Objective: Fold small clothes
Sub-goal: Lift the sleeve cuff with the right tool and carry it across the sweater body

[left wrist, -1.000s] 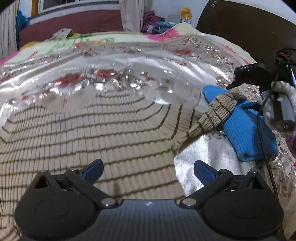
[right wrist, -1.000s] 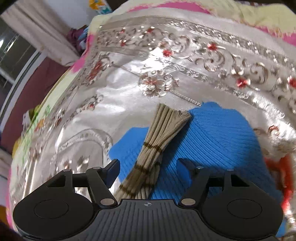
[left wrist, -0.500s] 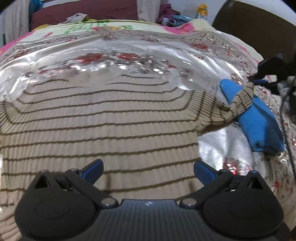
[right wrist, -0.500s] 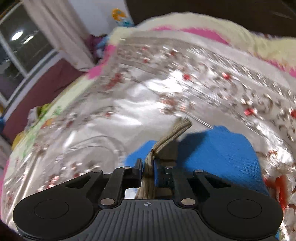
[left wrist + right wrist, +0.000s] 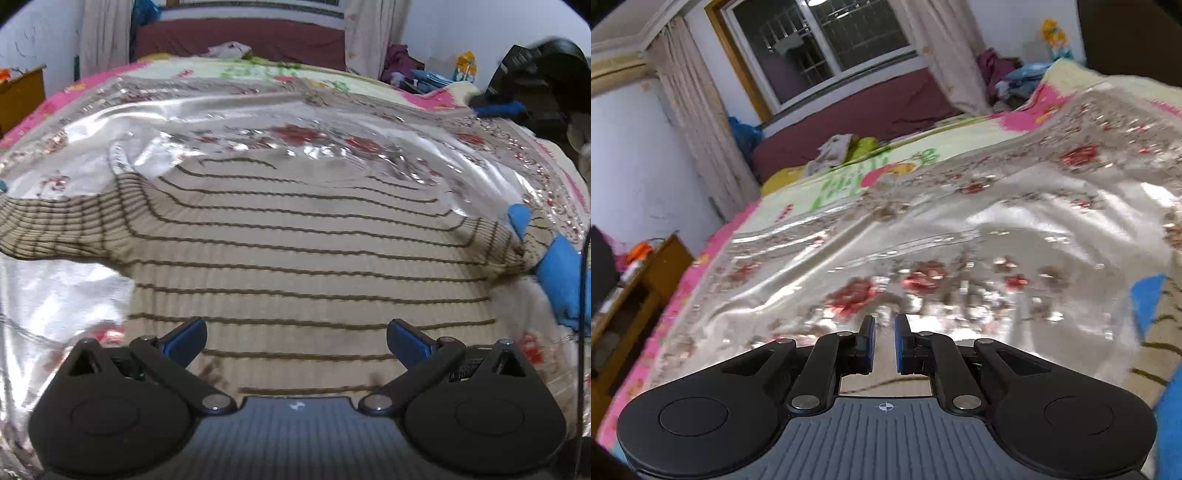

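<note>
Two hand-held grippers: left (image 5: 295, 341) spread wide over striped sweater (image 5: 295, 251), right (image 5: 884, 345) nearly closed, empty.

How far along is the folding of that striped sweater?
Barely begun. Done: the striped sweater lies spread flat on the shiny bedspread. In hand: the left gripper hovers open over its body; the right gripper is nearly closed, whether on cloth I cannot tell. Left: no fold shows; one sleeve lies on a blue garment.
</note>
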`<state>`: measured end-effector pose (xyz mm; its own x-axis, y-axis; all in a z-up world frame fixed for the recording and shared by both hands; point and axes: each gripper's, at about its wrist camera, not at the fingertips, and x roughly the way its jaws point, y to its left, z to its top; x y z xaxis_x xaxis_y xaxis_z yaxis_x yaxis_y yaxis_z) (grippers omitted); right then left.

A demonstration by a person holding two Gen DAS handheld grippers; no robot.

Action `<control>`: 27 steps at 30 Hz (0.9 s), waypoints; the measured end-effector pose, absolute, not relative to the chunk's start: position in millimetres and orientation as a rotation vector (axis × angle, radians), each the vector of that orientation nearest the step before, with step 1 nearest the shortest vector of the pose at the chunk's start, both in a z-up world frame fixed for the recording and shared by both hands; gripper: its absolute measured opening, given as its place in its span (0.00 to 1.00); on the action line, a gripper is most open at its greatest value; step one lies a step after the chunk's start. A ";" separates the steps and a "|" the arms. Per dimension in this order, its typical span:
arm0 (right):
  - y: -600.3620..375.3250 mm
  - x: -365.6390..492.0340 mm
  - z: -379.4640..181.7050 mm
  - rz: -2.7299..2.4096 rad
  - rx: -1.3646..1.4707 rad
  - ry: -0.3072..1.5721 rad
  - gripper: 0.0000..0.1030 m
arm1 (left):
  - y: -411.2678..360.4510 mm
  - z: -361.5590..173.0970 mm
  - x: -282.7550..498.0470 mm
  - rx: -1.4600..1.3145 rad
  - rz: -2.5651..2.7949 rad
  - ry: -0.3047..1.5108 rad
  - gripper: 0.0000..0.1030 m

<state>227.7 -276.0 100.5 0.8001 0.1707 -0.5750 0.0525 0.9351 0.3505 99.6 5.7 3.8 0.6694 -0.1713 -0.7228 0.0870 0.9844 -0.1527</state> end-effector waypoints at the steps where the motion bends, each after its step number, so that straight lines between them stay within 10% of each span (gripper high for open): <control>1: -282.9 223.1 99.7 0.025 0.341 0.646 0.19 | 5.7 1.4 99.5 -0.102 -0.145 0.824 1.00; 10: -353.4 183.5 108.2 -0.300 0.256 0.356 1.00 | -8.8 -5.8 103.5 -0.104 -0.196 0.821 1.00; 18: -403.0 240.9 66.4 -0.438 0.265 0.606 0.97 | -20.9 -16.9 110.5 -0.092 -0.198 0.856 1.00; 27: -423.7 313.7 -5.6 -0.625 0.137 0.887 0.51 | -32.6 -27.7 123.1 -0.102 -0.219 0.888 1.00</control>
<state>313.7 -423.7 -5.6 0.4676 -0.4525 -0.7594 0.5622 0.8152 -0.1395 123.1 -32.6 -27.7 0.6102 -0.2313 -0.7577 0.1468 0.9729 -0.1787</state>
